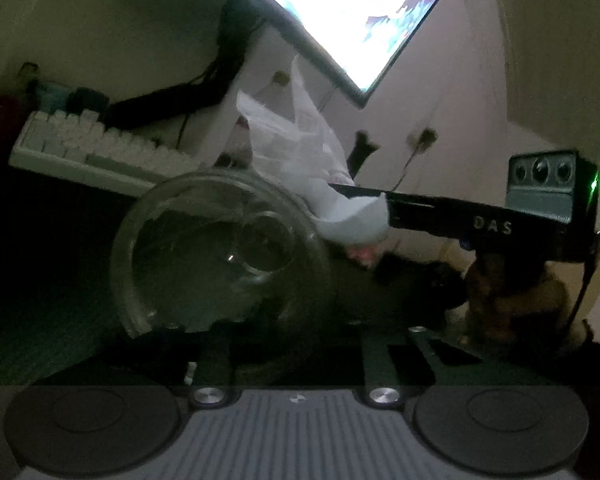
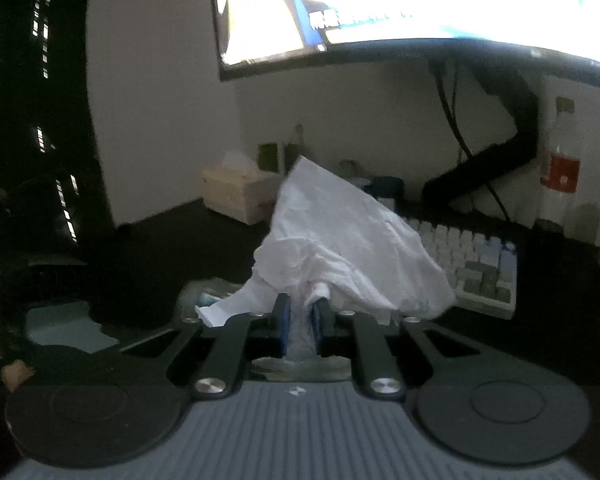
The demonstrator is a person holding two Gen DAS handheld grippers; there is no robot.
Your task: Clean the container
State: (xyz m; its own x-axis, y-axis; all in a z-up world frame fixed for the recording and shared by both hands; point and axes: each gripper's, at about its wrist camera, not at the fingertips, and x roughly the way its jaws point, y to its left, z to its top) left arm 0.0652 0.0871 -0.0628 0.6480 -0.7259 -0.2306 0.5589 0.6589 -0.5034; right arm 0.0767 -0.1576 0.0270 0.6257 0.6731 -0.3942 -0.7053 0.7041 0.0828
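A clear glass container (image 1: pixel 204 256) lies tilted in the left wrist view, its round mouth towards the camera. Its lower wall runs into the dark spot where my left gripper (image 1: pixel 296 322) closes. The fingers are lost in shadow there, and the gripper looks shut on that wall. My right gripper (image 2: pixel 300 314) is shut on a crumpled white tissue (image 2: pixel 340 240) between its blue pads. In the left wrist view the right gripper (image 1: pixel 364 200) reaches in from the right, and the tissue (image 1: pixel 300 140) hangs just above and behind the container's upper rim.
A white keyboard (image 2: pixel 472 260) lies on the dark desk under a lit monitor (image 2: pixel 420 0) on a black arm. A tissue box (image 2: pixel 236 192) stands at the back and a clear bottle with a red label (image 2: pixel 560 168) at the right. A hand (image 1: pixel 516 288) holds the right gripper.
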